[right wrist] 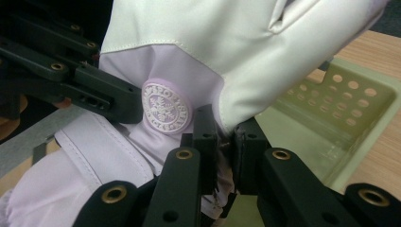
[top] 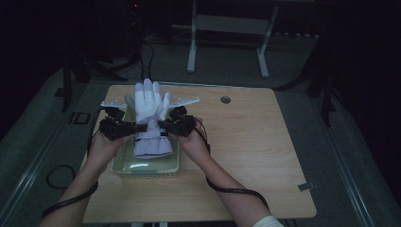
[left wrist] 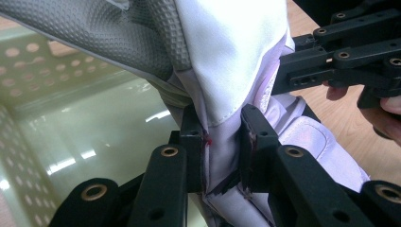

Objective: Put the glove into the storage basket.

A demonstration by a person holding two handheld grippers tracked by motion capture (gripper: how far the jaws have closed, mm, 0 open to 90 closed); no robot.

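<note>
Between the two grippers hangs a white and lilac glove (top: 150, 118), pinched at the wrist from both sides. The left gripper (left wrist: 222, 142) is clamped nearly shut on a fold of fabric at one edge; the right gripper (right wrist: 226, 142) is closed on the opposite edge, just beside the round badge (right wrist: 166, 109). Below the jaws sits a green basket (top: 124, 166), with the cuff drooping into it. The glove looks light, padded and floppy, its smooth shell likely slippery. The narrow wrist, where layers bunch, seems the surest place to hold.
</note>
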